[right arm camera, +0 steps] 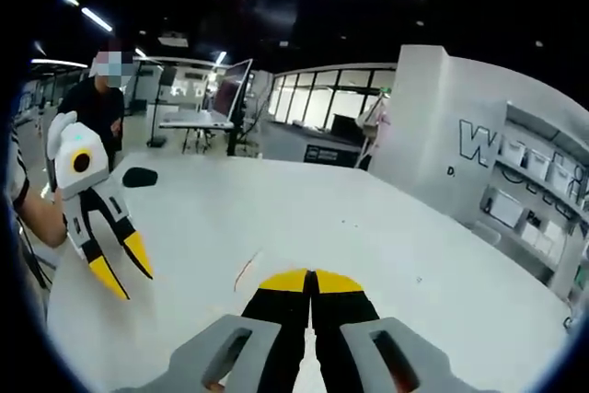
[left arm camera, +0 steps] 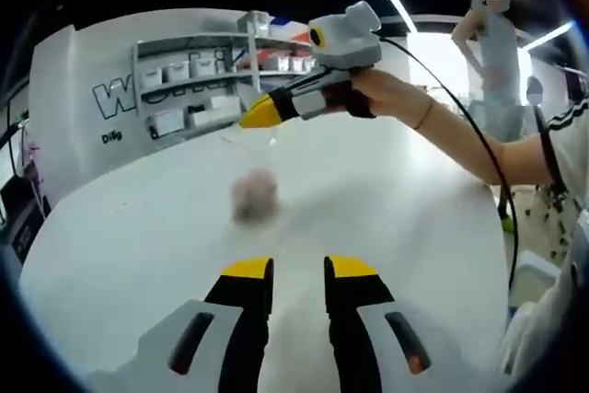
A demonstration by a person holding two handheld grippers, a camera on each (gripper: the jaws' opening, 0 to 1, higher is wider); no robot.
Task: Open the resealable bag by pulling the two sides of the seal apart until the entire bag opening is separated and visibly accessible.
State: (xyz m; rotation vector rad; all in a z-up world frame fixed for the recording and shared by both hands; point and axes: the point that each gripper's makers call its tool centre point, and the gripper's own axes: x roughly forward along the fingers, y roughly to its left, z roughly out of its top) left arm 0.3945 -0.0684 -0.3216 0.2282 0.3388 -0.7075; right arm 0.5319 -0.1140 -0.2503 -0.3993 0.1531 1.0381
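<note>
A wide white tabletop (left arm camera: 386, 227) spreads under both claws; in the right gripper view it runs back toward a room with tables and tall windows. Behind it stands a white wall unit with dark lettering and shelves (left arm camera: 198, 89) of white boxes, seen again at the right edge of the right gripper view (right arm camera: 515, 181). A person in pale clothes (left arm camera: 497, 52) stands beyond the far edge of the tabletop in the left gripper view, and a person in dark clothes (right arm camera: 97, 108) stands at its far side in the right gripper view.

The right claw (left arm camera: 262, 112) reaches in from the right of the left gripper view, held in a hand (left arm camera: 391, 94) above the tabletop, its yellow tips pressed together on the top edge of the clear bag (left arm camera: 253, 186). The bag hangs from those tips over the tabletop, blurred, with a pinkish lump inside it. In its own view the right claw (right arm camera: 311, 283) shows its jaws clenched, and a thin strip of clear plastic slants off to the left of the tips.

The left claw (left arm camera: 299, 269) is released, its yellow-tipped jaws apart with bare tabletop between them, well short of the bag. From the right gripper view the left claw (right arm camera: 124, 269) hangs at the left with its tips spread, pointing down. A small dark flat object (right arm camera: 140, 177) lies on the tabletop beyond it.
</note>
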